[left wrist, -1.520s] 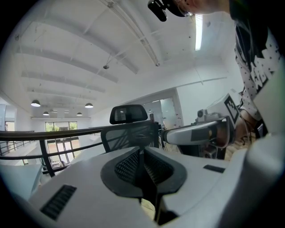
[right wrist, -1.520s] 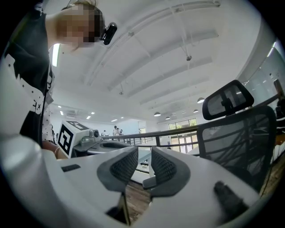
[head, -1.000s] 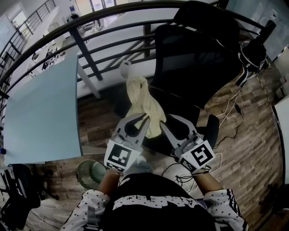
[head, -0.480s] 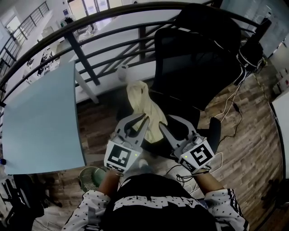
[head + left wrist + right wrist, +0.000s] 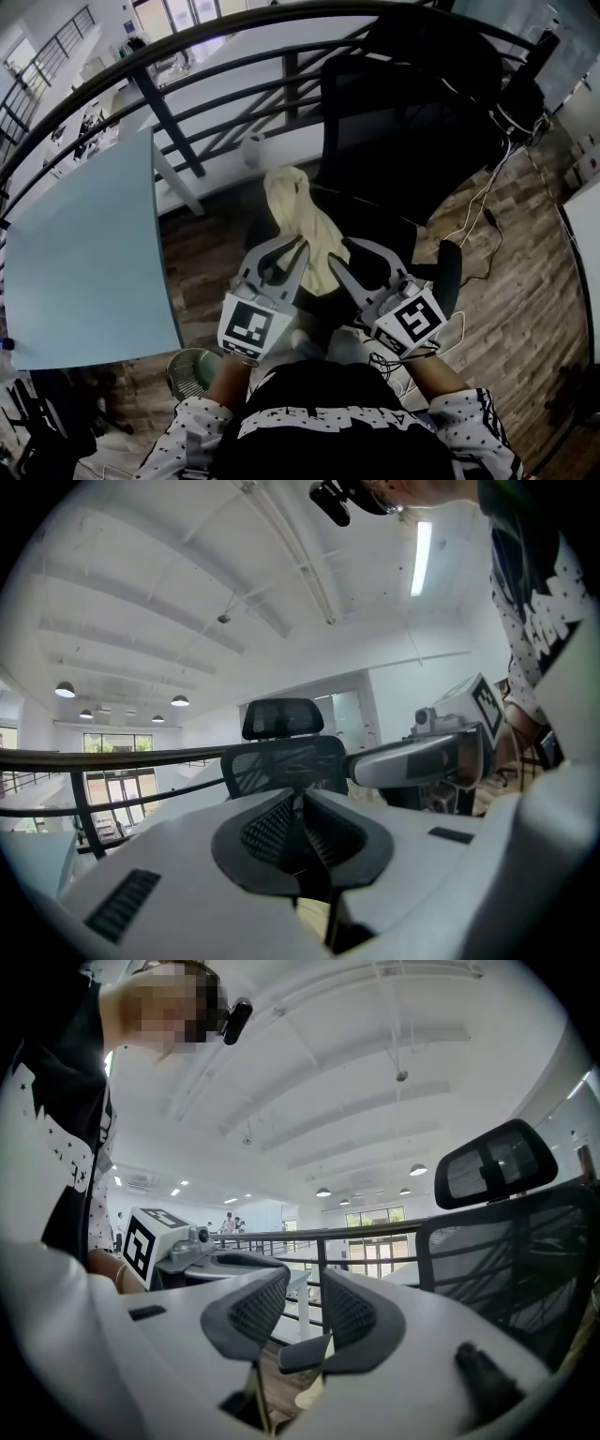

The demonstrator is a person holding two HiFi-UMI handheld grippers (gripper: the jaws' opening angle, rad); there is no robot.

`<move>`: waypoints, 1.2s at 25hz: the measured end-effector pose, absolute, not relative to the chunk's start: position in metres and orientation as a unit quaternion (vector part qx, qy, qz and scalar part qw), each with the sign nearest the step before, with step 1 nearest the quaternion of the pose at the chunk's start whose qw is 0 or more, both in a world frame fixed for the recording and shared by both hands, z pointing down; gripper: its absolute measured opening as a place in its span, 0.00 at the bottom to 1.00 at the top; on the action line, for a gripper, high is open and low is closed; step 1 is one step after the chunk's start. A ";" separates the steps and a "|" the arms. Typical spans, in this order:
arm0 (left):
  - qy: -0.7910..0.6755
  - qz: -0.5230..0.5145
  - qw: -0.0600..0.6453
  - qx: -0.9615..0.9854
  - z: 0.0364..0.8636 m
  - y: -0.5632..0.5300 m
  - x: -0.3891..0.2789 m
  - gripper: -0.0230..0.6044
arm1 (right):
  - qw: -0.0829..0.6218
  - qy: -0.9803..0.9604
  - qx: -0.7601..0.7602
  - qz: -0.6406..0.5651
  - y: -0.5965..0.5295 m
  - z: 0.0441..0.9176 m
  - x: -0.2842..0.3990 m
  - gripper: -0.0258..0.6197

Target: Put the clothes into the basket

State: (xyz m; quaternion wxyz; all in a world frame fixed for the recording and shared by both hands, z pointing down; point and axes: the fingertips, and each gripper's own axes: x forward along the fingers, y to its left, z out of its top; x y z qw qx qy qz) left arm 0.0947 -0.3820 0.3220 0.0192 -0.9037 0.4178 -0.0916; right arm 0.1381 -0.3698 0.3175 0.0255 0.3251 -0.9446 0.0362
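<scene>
Crumpled yellow cloth (image 5: 304, 223), black mesh chair (image 5: 403, 122)

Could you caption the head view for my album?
Left gripper shut, right gripper open, both near a yellow garment draped on a black office chair.

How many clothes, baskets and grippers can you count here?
Clothes: 1, the yellow garment on the black office chair
Baskets: 1, the green basket
Grippers: 2, the left gripper and the right gripper
Total: 4
</scene>
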 end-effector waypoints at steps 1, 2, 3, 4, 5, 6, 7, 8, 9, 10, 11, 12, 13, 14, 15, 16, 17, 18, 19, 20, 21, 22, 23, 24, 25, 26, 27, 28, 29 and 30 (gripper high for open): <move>0.419 -0.091 0.018 -0.903 0.322 -0.382 0.094 0.07 | 0.025 -0.945 0.324 0.037 -0.370 0.318 0.138 0.21; 0.421 -0.092 0.017 -0.902 0.323 -0.381 0.094 0.07 | 0.026 -0.946 0.322 0.038 -0.370 0.319 0.138 0.21; 0.423 -0.092 0.015 -0.901 0.324 -0.381 0.094 0.07 | 0.027 -0.946 0.320 0.041 -0.370 0.321 0.139 0.21; 0.425 -0.093 0.013 -0.900 0.325 -0.381 0.094 0.07 | 0.027 -0.947 0.318 0.045 -0.371 0.322 0.138 0.21; 0.427 -0.094 0.012 -0.899 0.326 -0.382 0.094 0.07 | 0.028 -0.947 0.315 0.048 -0.372 0.324 0.138 0.21; 0.428 -0.094 0.012 -0.899 0.326 -0.382 0.094 0.07 | 0.028 -0.948 0.312 0.050 -0.373 0.325 0.138 0.21; 0.429 -0.092 0.013 -0.898 0.325 -0.383 0.095 0.07 | 0.030 -0.949 0.309 0.052 -0.375 0.326 0.138 0.21; 0.431 -0.091 0.015 -0.897 0.324 -0.384 0.096 0.07 | 0.031 -0.950 0.306 0.053 -0.377 0.327 0.138 0.21; 0.434 -0.089 0.015 -0.896 0.323 -0.384 0.097 0.07 | 0.033 -0.951 0.304 0.052 -0.379 0.327 0.139 0.21; 0.437 -0.088 0.015 -0.895 0.323 -0.385 0.098 0.07 | 0.033 -0.951 0.302 0.050 -0.381 0.326 0.139 0.21; 0.441 -0.087 0.014 -0.893 0.324 -0.386 0.099 0.07 | 0.031 -0.952 0.300 0.046 -0.383 0.324 0.140 0.21; 0.444 -0.087 0.013 -0.892 0.325 -0.386 0.100 0.07 | 0.027 -0.953 0.299 0.041 -0.385 0.321 0.141 0.21; 0.447 -0.087 0.012 -0.890 0.327 -0.387 0.100 0.07 | 0.025 -0.954 0.298 0.035 -0.387 0.319 0.142 0.21; 0.450 -0.086 0.011 -0.889 0.328 -0.388 0.101 0.07 | 0.025 -0.954 0.296 0.029 -0.388 0.319 0.144 0.21; 0.452 -0.085 0.010 -0.888 0.330 -0.389 0.102 0.07 | 0.027 -0.955 0.294 0.024 -0.391 0.320 0.146 0.22; 0.454 -0.083 0.009 -0.887 0.331 -0.390 0.103 0.07 | 0.032 -0.956 0.292 0.021 -0.393 0.324 0.149 0.22; 0.456 -0.082 0.009 -0.886 0.333 -0.391 0.104 0.07 | 0.035 -0.956 0.291 0.022 -0.394 0.329 0.151 0.22; 0.457 -0.081 0.011 -0.886 0.335 -0.392 0.105 0.07 | 0.036 -0.956 0.290 0.027 -0.396 0.332 0.153 0.22; 0.458 -0.083 0.014 -0.885 0.337 -0.392 0.106 0.07 | 0.035 -0.956 0.288 0.033 -0.397 0.333 0.153 0.22; 0.459 -0.086 0.014 -0.884 0.339 -0.393 0.107 0.07 | 0.032 -0.957 0.287 0.038 -0.398 0.333 0.153 0.23; 0.461 -0.090 0.011 -0.883 0.341 -0.395 0.107 0.07 | 0.031 -0.957 0.286 0.041 -0.400 0.332 0.152 0.23; 0.463 -0.094 0.007 -0.882 0.344 -0.396 0.108 0.07 | 0.031 -0.957 0.285 0.043 -0.402 0.333 0.153 0.23; 0.464 -0.096 0.003 -0.881 0.346 -0.398 0.108 0.07 | 0.032 -0.958 0.283 0.043 -0.404 0.336 0.154 0.23; 0.465 -0.098 0.000 -0.880 0.349 -0.399 0.109 0.08 | 0.034 -0.958 0.282 0.043 -0.405 0.339 0.156 0.23; 0.466 -0.099 -0.005 -0.879 0.352 -0.401 0.109 0.09 | 0.035 -0.958 0.281 0.044 -0.407 0.342 0.157 0.23; 0.466 -0.099 -0.008 -0.879 0.355 -0.403 0.110 0.12 | 0.035 -0.958 0.279 0.046 -0.409 0.345 0.158 0.23; 0.467 -0.100 -0.010 -0.879 0.357 -0.405 0.111 0.14 | 0.035 -0.959 0.278 0.047 -0.411 0.347 0.158 0.23; 0.467 -0.101 -0.010 -0.878 0.359 -0.407 0.112 0.15 | 0.036 -0.959 0.276 0.047 -0.413 0.350 0.159 0.23; 0.468 -0.101 -0.009 -0.878 0.361 -0.409 0.112 0.15 | 0.039 -0.959 0.275 0.048 -0.414 0.353 0.160 0.23; 0.470 -0.099 -0.009 -0.877 0.362 -0.411 0.113 0.16 | 0.041 -0.959 0.275 0.051 -0.416 0.355 0.161 0.23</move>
